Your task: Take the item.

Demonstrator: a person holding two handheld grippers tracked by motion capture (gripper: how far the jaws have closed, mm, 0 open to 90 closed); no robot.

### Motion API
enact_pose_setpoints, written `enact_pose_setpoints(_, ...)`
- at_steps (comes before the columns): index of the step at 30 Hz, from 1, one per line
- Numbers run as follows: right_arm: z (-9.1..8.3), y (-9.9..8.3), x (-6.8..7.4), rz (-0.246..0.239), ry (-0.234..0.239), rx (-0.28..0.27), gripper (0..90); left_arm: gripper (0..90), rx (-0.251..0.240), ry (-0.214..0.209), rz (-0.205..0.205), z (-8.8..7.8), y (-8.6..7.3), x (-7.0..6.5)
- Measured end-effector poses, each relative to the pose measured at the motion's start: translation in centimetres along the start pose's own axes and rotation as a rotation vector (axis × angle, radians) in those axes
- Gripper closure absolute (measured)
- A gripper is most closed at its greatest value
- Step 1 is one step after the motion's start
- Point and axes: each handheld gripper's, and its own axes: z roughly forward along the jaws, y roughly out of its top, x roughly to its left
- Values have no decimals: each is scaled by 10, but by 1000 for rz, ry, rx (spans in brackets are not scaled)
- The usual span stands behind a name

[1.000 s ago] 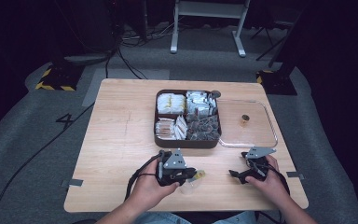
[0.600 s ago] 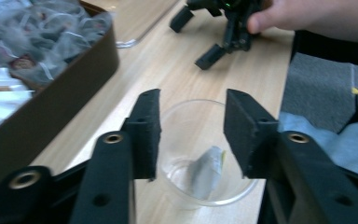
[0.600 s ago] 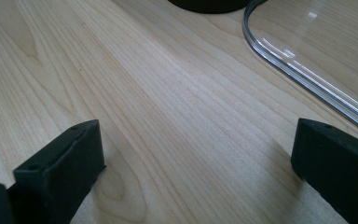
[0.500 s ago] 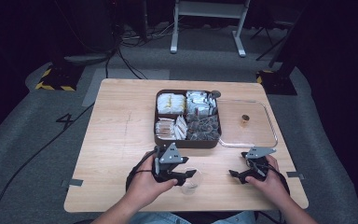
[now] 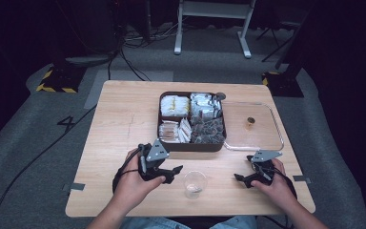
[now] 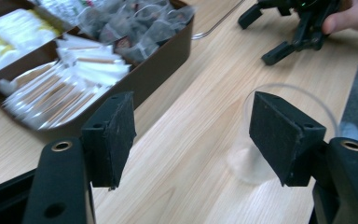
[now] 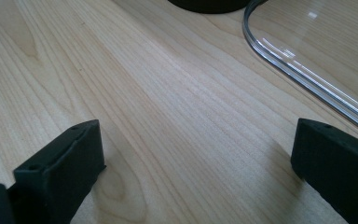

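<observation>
A clear plastic cup (image 5: 194,184) stands upright near the table's front edge, between my two grippers. My left gripper (image 5: 172,174) is just left of it, open and holding nothing. In the left gripper view the cup (image 6: 256,161) sits partly behind the right-hand jaw, outside the gap of the open left gripper (image 6: 193,126). My right gripper (image 5: 244,171) rests open on the table to the cup's right. Between the jaws of the right gripper (image 7: 196,154) there is only bare wood.
A brown compartment box (image 5: 191,145) filled with wrapped packets and tea bags sits mid-table, its wall (image 6: 161,70) close ahead of the left gripper. A clear lid (image 5: 267,138) with a small brown knob lies to its right, and the lid's rim (image 7: 303,70) is near the right gripper.
My left gripper has drawn back to the left, away from the cup, which now stands free on the table. The right gripper has not moved.
</observation>
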Motion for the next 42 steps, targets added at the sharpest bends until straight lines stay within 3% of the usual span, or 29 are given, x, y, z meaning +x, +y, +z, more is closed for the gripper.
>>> enact_pose_setpoints(10,0,0,0,0,1,0,25,281,34,31,18,-17,-26,9)
enact_pose_setpoints(20,0,0,0,0,1,0,25,275,98,65,21,-19,-52,25)
enact_pose_setpoints(24,0,0,0,0,1,0,25,275,115,64,-2,-14,-62,33)
enact_pose_setpoints(30,0,0,0,0,1,0,25,275,166,80,-69,-5,-77,46)
enact_pose_setpoints(38,0,0,0,0,1,0,25,278,228,122,-110,3,-99,60)
enact_pose_setpoints(42,0,0,0,0,1,0,25,281,230,130,-131,5,-111,62)
